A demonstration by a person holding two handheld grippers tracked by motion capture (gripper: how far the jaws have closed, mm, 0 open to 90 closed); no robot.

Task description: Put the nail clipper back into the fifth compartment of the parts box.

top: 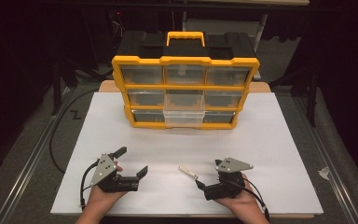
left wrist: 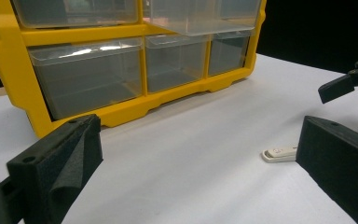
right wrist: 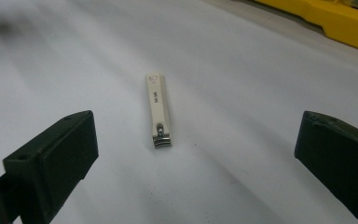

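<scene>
Your right gripper's (right wrist: 186,154) black padded fingers (right wrist: 51,158) stand spread wide with nothing between the pads, and the small cream-and-metal nail clipper (right wrist: 157,109) lies flat on the white table (right wrist: 242,177) just ahead of them, apart from both pads. In the high view that clipper (top: 188,171) rests between your two hands, just beside the right gripper (top: 205,184). Your left gripper (top: 133,161) is spread as well, holding nothing. Farther out, the yellow-framed organiser with clear plastic drawers (top: 185,91) stands at the back of the table, its bottom-middle clear drawer (top: 183,117) pulled out and looking empty. Judging by this, the drawer is ready but the clipper is not yet gripped; picking it up, carrying it over and dropping it in all remain.
</scene>
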